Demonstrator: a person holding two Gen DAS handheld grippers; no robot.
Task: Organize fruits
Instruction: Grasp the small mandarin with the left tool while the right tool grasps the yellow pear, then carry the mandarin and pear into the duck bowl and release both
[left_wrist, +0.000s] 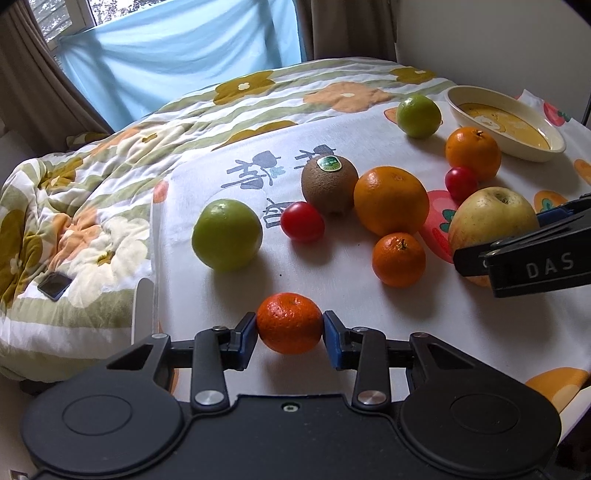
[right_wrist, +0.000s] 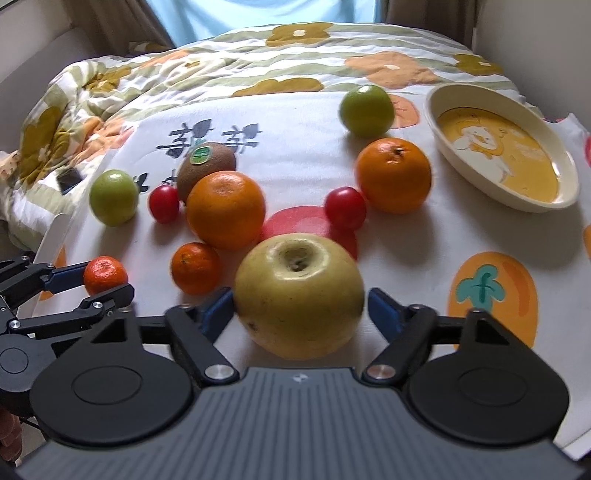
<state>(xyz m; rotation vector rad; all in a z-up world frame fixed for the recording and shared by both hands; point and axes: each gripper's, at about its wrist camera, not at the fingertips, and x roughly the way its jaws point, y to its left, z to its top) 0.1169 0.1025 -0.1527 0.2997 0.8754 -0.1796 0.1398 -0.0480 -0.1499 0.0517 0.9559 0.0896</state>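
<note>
A small mandarin (left_wrist: 290, 323) sits between the blue pads of my left gripper (left_wrist: 290, 326), which is shut on it low over the white printed cloth (left_wrist: 332, 280). A large yellow apple (right_wrist: 299, 295) lies between the jaws of my right gripper (right_wrist: 301, 299). The left pad is against the apple and a thin gap shows at the right pad, so this gripper is open. The right wrist view also shows the left gripper (right_wrist: 103, 284) with the mandarin (right_wrist: 105, 275) at the far left. A cream oval dish (right_wrist: 428, 103) with a yellow picture stands empty at the back right.
Loose on the cloth are two green fruits (left_wrist: 227, 234) (left_wrist: 419, 115), two oranges (left_wrist: 391, 201) (left_wrist: 472, 153), a kiwi (left_wrist: 329, 186), two cherry tomatoes (left_wrist: 302, 221) (left_wrist: 460, 182) and another mandarin (left_wrist: 399, 259). A flowered quilt (left_wrist: 74, 206) with a phone (left_wrist: 54, 285) lies left.
</note>
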